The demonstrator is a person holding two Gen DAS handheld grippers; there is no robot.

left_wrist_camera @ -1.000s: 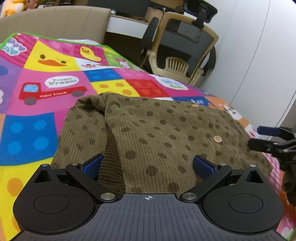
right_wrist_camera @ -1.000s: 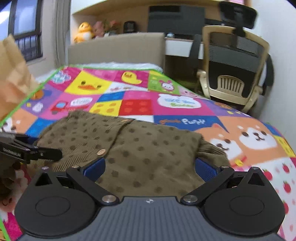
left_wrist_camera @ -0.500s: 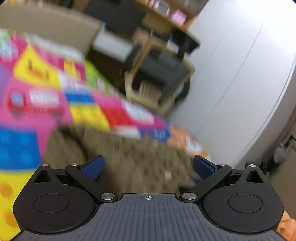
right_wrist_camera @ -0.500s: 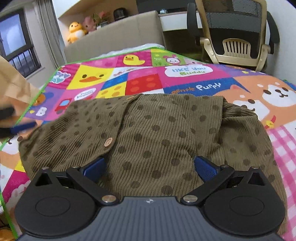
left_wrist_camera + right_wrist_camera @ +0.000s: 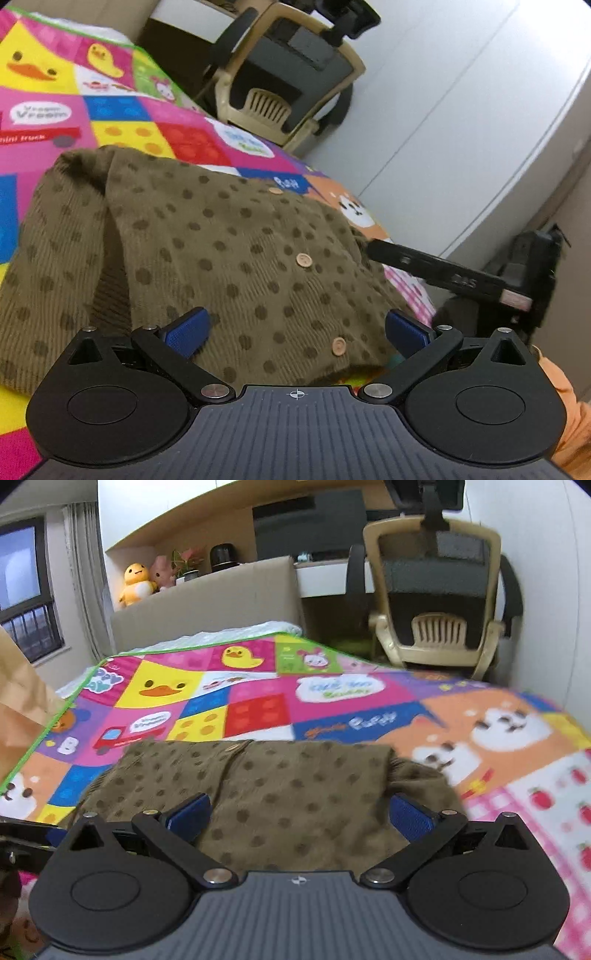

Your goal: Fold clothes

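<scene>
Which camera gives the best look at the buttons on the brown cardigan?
The left wrist view: three pale buttons run down the brown cardigan, sharp and unobstructed. The right wrist view shows the cardigan blurred, with only one faint button near its far edge.

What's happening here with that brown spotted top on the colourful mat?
A person is folding clothes with a handheld claw in each hand. The olive dotted cardigan lies partly folded on the cartoon play mat. The left claw and the right claw are both open over its near edge, gripping nothing.
</scene>
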